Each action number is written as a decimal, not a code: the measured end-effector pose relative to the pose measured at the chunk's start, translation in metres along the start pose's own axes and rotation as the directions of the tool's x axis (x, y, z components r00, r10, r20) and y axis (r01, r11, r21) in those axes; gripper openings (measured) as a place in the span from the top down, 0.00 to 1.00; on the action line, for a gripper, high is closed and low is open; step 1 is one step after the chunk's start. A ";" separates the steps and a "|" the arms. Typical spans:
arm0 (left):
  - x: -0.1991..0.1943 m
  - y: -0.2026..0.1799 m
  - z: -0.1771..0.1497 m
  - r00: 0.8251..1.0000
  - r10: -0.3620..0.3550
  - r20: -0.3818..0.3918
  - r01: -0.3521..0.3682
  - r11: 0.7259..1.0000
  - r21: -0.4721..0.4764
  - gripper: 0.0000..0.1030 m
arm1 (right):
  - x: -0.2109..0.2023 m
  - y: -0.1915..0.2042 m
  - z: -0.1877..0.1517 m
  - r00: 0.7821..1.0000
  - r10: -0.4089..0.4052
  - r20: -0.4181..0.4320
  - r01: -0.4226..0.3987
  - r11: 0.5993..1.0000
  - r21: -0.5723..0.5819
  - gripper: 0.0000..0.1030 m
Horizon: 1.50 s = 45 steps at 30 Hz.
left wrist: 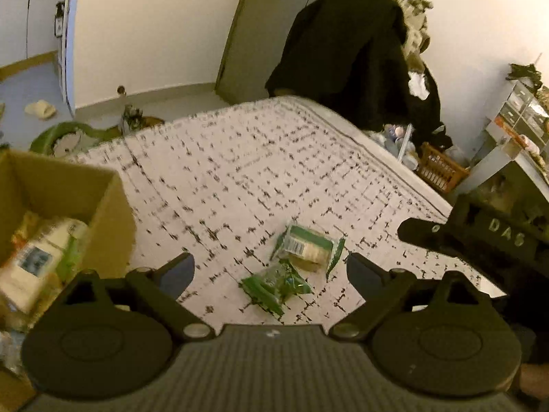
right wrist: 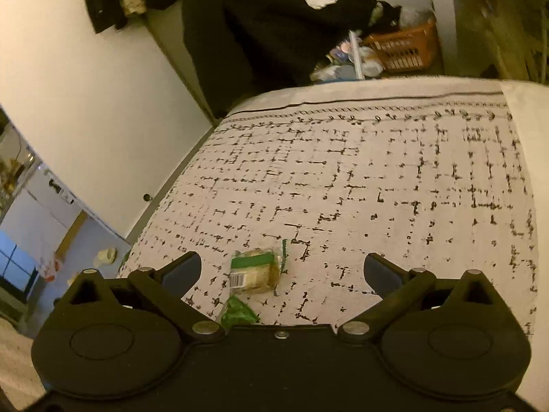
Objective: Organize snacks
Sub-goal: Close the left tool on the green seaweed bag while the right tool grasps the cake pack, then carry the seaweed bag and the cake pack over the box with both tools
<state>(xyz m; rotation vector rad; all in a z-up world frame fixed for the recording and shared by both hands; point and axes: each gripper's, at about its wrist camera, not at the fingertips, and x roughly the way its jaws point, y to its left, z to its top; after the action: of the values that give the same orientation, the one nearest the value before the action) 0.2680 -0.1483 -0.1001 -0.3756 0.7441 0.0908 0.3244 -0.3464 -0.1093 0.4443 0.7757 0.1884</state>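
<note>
Two snack packs lie on the patterned bedspread point(left wrist: 240, 158). A clear pack with a green band and a barcode point(left wrist: 308, 248) lies just beyond a crumpled green packet point(left wrist: 274, 286). My left gripper point(left wrist: 271, 269) is open and empty, hovering above both. A cardboard box point(left wrist: 55, 206) with several snacks inside stands at the left. In the right wrist view the banded pack point(right wrist: 255, 270) and the green packet point(right wrist: 238, 313) lie left of centre. My right gripper point(right wrist: 283, 271) is open and empty above them. It also shows in the left wrist view as a dark finger point(left wrist: 432, 235) at the right.
Dark clothes point(left wrist: 346, 44) hang beyond the bed's far edge. An orange basket point(left wrist: 441, 168) and clutter sit on the floor at the right, beside a shelf unit point(left wrist: 521, 116). A green tub point(left wrist: 65, 137) stands on the floor behind the box.
</note>
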 end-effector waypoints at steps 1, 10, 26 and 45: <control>0.008 -0.002 -0.002 1.000 0.002 -0.011 -0.002 1.000 -0.002 0.08 | 0.003 0.000 -0.001 1.000 0.006 0.002 -0.006 1.000 0.002 0.01; 0.062 -0.002 -0.014 0.994 0.051 -0.094 -0.054 0.998 -0.032 0.08 | 0.044 0.012 -0.008 0.999 0.029 -0.024 -0.030 0.999 -0.033 0.01; 0.074 0.024 -0.013 0.978 0.159 -0.137 -0.175 0.977 -0.118 0.73 | 0.109 0.033 -0.033 0.999 -0.033 -0.027 0.032 0.999 -0.037 0.08; 0.035 0.053 0.008 0.978 0.155 -0.138 -0.176 0.972 -0.158 0.73 | 0.083 0.062 -0.054 0.990 -0.138 0.000 0.132 0.948 -0.291 0.51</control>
<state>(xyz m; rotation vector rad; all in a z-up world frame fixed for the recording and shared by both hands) 0.2879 -0.0978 -0.1343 -0.4844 0.8941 0.2920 0.3445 -0.2473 -0.1681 0.1099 0.7806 0.1757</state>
